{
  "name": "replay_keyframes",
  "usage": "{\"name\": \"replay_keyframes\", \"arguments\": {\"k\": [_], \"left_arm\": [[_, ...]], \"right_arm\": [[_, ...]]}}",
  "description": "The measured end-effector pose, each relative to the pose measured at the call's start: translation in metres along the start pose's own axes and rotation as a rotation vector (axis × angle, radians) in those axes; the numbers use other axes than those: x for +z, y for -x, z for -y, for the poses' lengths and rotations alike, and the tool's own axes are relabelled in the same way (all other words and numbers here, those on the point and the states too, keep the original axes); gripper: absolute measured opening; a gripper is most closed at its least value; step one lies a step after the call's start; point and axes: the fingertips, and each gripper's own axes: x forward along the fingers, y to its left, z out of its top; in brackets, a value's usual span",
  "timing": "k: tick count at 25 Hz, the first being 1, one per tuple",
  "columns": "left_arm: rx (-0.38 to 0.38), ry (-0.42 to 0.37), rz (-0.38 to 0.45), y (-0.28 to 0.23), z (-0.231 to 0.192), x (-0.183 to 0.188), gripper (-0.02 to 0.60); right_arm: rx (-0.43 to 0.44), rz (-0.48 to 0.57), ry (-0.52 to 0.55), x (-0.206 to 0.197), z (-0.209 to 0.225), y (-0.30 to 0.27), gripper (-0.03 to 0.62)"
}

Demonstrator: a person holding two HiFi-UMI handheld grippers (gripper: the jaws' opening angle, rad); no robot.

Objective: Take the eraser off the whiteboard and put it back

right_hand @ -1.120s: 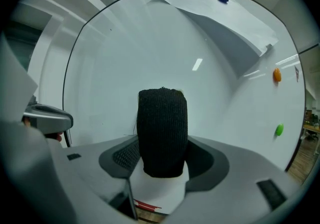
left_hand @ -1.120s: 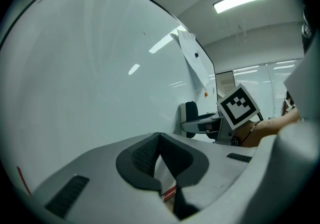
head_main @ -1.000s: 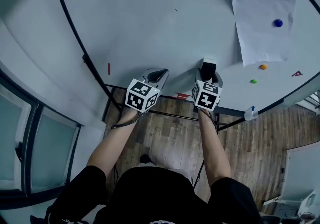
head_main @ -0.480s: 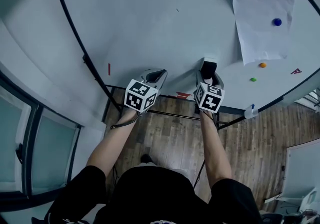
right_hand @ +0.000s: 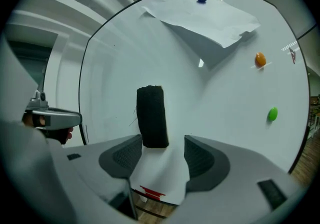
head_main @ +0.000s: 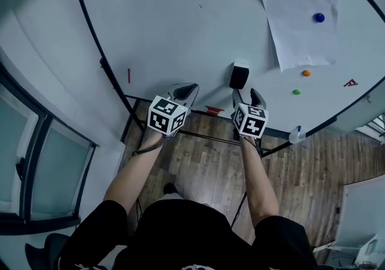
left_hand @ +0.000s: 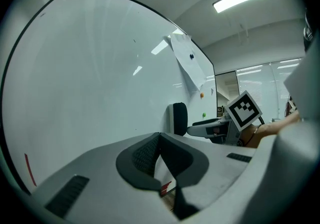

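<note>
Head view: the eraser (head_main: 239, 76) sits on the whiteboard (head_main: 180, 16), low on it, just beyond the right gripper (head_main: 250, 95) and not touching it. The left gripper (head_main: 186, 90) is beside the right one, near the board's lower edge. A paper (head_main: 298, 19) hangs to the upper right under a blue magnet (head_main: 319, 17), with an orange magnet (head_main: 307, 73) and a green magnet (head_main: 296, 91) below it. Wood floor (head_main: 204, 166) shows under the arms. Left gripper view: the left gripper (left_hand: 160, 138) has its jaws closed together with nothing between them; the eraser (left_hand: 178, 119) stands out from the board ahead, with the right gripper (left_hand: 212, 129) just beside it. Right gripper view: the right gripper (right_hand: 160, 150) has its jaws wide apart and empty, and the eraser (right_hand: 152, 116) is upright on the board, straight ahead above the gap. The paper (right_hand: 200, 18) is above it, and the orange magnet (right_hand: 260, 59) and green magnet (right_hand: 272, 114) are to the right.
</note>
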Motion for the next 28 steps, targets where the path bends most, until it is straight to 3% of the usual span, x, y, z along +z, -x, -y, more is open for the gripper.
{"name": "replay_keyframes", "arguments": {"k": [12,22,28], "left_arm": [[0.062,-0.005,-0.01,0.0,0.063,-0.002,0.021],[0.1,0.018,-0.007,0.0,0.109,-0.008,0.02],[0.108,0.024,-0.01,0.003,0.138,-0.015,0.021]], "right_arm": [[0.15,0.01,0.021,-0.009,0.03,0.047,0.255],[0.187,0.024,0.05,-0.02,0.059,0.088,0.138],[0.2,0.026,0.051,-0.027,0.074,0.11,0.106]]}}
